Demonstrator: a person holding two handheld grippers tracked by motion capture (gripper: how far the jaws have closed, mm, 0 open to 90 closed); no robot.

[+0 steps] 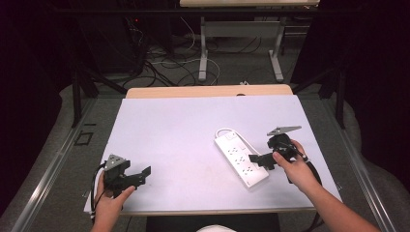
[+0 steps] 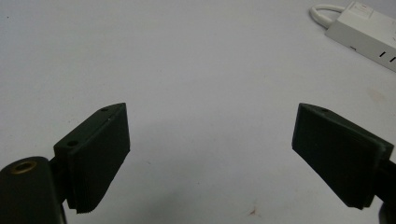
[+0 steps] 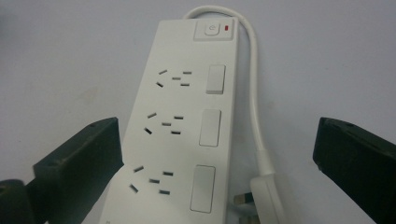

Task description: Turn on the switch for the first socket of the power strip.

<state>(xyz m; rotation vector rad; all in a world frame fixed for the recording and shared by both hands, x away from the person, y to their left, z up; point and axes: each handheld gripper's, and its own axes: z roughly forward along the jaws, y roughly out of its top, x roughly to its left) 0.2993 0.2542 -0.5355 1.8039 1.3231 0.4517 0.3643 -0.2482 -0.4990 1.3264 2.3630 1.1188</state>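
I work in a lab: a white table (image 1: 193, 125) inside a dark metal frame (image 1: 76, 92), black curtains around, loose cables (image 1: 164, 63) across the grey floor (image 1: 232, 67) beyond.

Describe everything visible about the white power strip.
The power strip is a long white plastic bar lying flat on the white table, set diagonally at the person's right. It has three socket groups, each beside a rectangular switch, plus a main button and a red light at the far end. Its white cable loops back along one side to the plug. The right gripper's open jaws straddle it without touching.
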